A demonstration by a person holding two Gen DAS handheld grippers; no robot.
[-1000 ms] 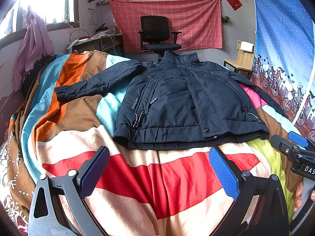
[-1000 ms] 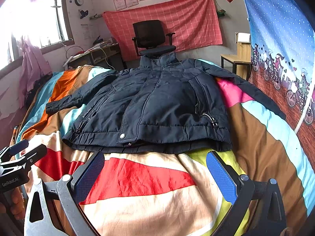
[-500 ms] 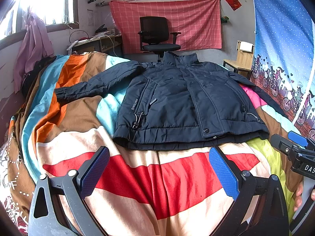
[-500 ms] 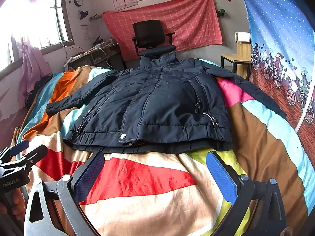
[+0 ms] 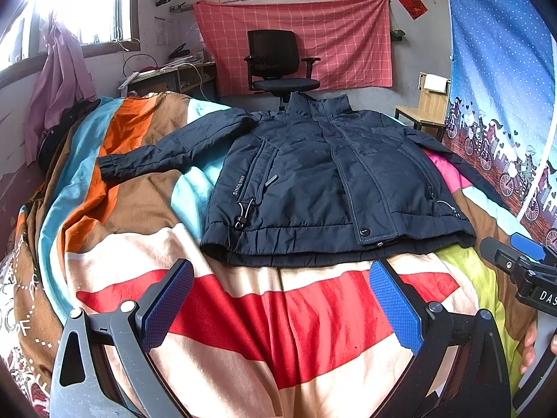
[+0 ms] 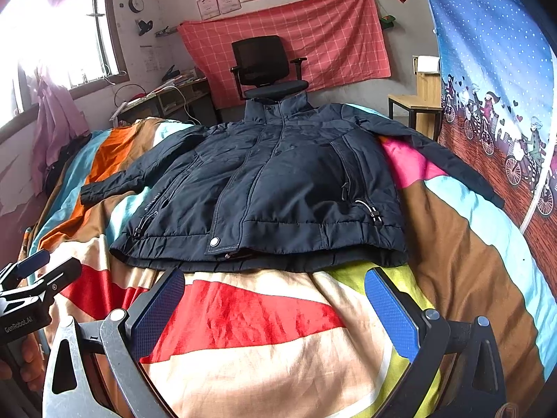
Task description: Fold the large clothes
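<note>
A dark navy padded jacket (image 5: 313,177) lies face up and zipped on the striped bed cover (image 5: 278,313), collar toward the far end, both sleeves spread outward. In the right wrist view the same jacket (image 6: 278,188) fills the middle, its hem just beyond my fingers. My left gripper (image 5: 282,299) hovers open over the red stripe, short of the hem, nothing between its blue pads. My right gripper (image 6: 275,306) is open too, a little in front of the hem. Each gripper shows at the edge of the other's view.
A black office chair (image 5: 278,69) stands past the bed's far end before a red checked cloth (image 5: 296,38). A desk (image 5: 167,76) sits at the back left, a wooden stool (image 5: 421,111) back right. A blue printed curtain (image 5: 504,87) runs along the right side.
</note>
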